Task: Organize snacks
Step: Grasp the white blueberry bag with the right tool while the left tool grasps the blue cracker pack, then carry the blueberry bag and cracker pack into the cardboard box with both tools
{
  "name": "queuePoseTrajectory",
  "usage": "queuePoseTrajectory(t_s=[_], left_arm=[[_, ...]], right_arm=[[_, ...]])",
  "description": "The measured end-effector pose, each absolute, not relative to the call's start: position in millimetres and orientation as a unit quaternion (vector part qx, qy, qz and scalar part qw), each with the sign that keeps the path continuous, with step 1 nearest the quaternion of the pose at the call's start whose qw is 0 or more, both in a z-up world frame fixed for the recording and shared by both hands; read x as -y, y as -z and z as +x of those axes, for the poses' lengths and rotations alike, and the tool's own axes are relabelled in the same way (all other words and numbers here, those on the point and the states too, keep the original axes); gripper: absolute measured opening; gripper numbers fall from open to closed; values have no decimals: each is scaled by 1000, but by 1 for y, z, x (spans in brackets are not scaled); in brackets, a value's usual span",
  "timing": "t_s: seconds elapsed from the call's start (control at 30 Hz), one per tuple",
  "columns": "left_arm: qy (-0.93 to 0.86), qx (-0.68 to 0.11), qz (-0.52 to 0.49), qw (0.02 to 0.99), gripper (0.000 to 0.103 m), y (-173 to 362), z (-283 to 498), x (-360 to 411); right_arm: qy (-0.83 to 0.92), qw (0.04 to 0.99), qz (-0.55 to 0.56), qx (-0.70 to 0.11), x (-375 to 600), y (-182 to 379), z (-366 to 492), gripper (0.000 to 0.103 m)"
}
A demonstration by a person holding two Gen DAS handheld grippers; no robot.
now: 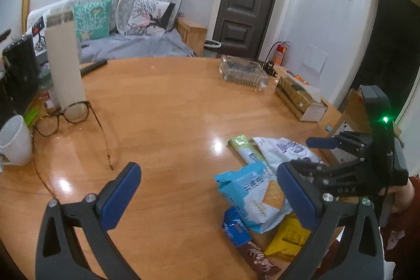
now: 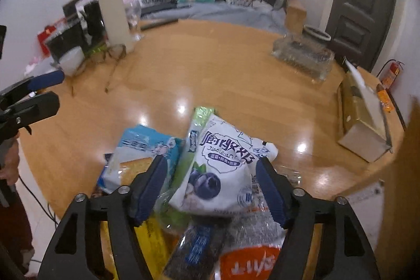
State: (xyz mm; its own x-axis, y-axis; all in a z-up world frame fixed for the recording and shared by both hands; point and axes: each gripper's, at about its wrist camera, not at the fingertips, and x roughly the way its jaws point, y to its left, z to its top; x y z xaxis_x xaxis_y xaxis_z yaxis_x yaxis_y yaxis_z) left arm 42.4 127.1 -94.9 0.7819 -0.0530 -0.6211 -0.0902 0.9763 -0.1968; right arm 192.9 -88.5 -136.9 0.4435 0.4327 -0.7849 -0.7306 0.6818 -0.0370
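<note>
A pile of snack packets lies at the near right of the round wooden table (image 1: 162,106). It holds a light blue cracker bag (image 1: 252,190), a white blueberry bag (image 2: 220,169), a green-tipped stick pack (image 1: 240,142), a small blue packet (image 1: 235,227), a yellow packet (image 1: 288,238) and a brown bar (image 1: 260,260). My left gripper (image 1: 210,193) is open above the table, left of the pile. My right gripper (image 2: 212,190) is open, its jaws either side of the white blueberry bag, not closed on it. It also shows in the left wrist view (image 1: 299,154).
Glasses (image 1: 71,117), a white mug (image 1: 14,141) and a tall beige carton (image 1: 65,62) stand at the left. A glass ashtray (image 1: 244,71) and a tissue box (image 1: 302,96) sit at the far right. A sofa with cushions (image 1: 126,25) lies behind.
</note>
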Motion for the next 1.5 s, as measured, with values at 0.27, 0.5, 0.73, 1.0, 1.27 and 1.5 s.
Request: queuePoseTrajectory(t_s=[0.27, 0.5, 0.73, 1.0, 1.27, 1.5], left_arm=[[-16, -321, -94, 942, 102, 109, 45, -119], [10, -320, -93, 943, 102, 106, 37, -111], [72, -350, -112, 927, 102, 111, 39, -84], [52, -406, -119, 905, 75, 133, 67, -55], [0, -431, -128, 893, 72, 147, 94, -47], [-4, -446, -60, 893, 69, 149, 120, -42]], right_arm=[[-342, 807, -139, -461, 94, 164, 218, 68], [-342, 819, -133, -442, 98, 162, 213, 43], [-346, 850, -118, -378, 109, 141, 192, 31], [-357, 871, -116, -317, 129, 118, 165, 30], [-363, 875, -102, -303, 141, 122, 165, 30], [-369, 873, -95, -304, 139, 127, 166, 30]])
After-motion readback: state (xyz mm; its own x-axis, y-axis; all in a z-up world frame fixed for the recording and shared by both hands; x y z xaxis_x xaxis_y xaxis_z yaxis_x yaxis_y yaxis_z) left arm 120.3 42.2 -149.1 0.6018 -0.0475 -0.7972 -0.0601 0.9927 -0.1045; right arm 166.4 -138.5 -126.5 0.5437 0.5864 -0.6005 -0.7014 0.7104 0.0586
